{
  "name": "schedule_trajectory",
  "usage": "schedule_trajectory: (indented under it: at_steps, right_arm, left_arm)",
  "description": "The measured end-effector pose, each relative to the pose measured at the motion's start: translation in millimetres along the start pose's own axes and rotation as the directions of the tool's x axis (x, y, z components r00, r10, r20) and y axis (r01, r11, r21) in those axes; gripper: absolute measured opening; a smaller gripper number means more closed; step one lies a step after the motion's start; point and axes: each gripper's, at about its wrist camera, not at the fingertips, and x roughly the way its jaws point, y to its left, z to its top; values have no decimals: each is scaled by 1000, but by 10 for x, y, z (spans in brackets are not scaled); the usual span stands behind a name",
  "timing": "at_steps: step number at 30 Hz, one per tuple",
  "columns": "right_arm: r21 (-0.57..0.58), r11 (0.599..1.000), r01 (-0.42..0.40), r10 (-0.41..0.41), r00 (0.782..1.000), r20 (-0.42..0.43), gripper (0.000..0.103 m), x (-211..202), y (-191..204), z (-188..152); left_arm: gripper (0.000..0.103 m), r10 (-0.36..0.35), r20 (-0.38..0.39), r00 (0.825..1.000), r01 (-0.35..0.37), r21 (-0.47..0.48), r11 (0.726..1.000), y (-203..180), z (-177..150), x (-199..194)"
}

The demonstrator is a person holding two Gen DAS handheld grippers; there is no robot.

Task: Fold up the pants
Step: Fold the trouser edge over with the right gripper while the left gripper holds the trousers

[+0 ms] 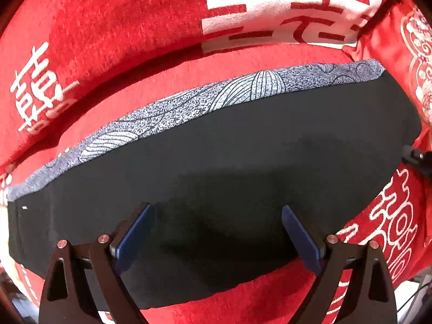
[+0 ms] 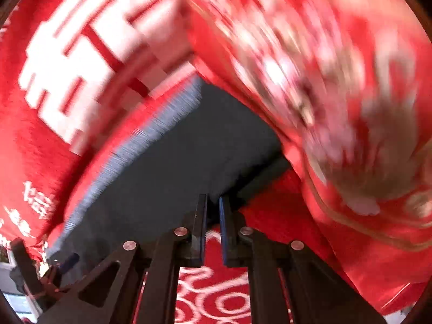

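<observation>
Your left gripper (image 1: 217, 217) hovering wide open over the dark pants (image 1: 243, 148), your right gripper (image 2: 213, 202) pinching their edge, red blanket (image 1: 108, 27) lying beneath.

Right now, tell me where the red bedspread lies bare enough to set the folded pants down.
Bare red bedspread lies beyond the pants' patterned grey edge, up to the white-lettered patch. A narrower strip shows at the near edge. The right is crowded by an embroidered cushion.

White double-happiness character 囍 (image 1: 37, 91) on the red blanket (image 1: 113, 27), up-left of the left fingers. Other white print unreadable.
</observation>
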Motion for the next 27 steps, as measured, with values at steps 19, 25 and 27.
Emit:
schedule_trajectory:
  at_steps: [19, 25, 27]
  right_arm:
    - [179, 950, -257, 253, 967, 43, 37, -7, -392, -352]
    - [168, 934, -316, 292, 944, 152, 40, 64, -379, -352]
    - [169, 931, -324, 290, 937, 198, 41, 81, -370, -361]
  left_arm:
    - [96, -10, -9, 1000, 10, -33, 999, 27, 3, 47]
    - [96, -16, -11, 1000, 16, -49, 999, 37, -5, 57]
    - [96, -16, -13, 1000, 16, -49, 999, 35, -1, 60]
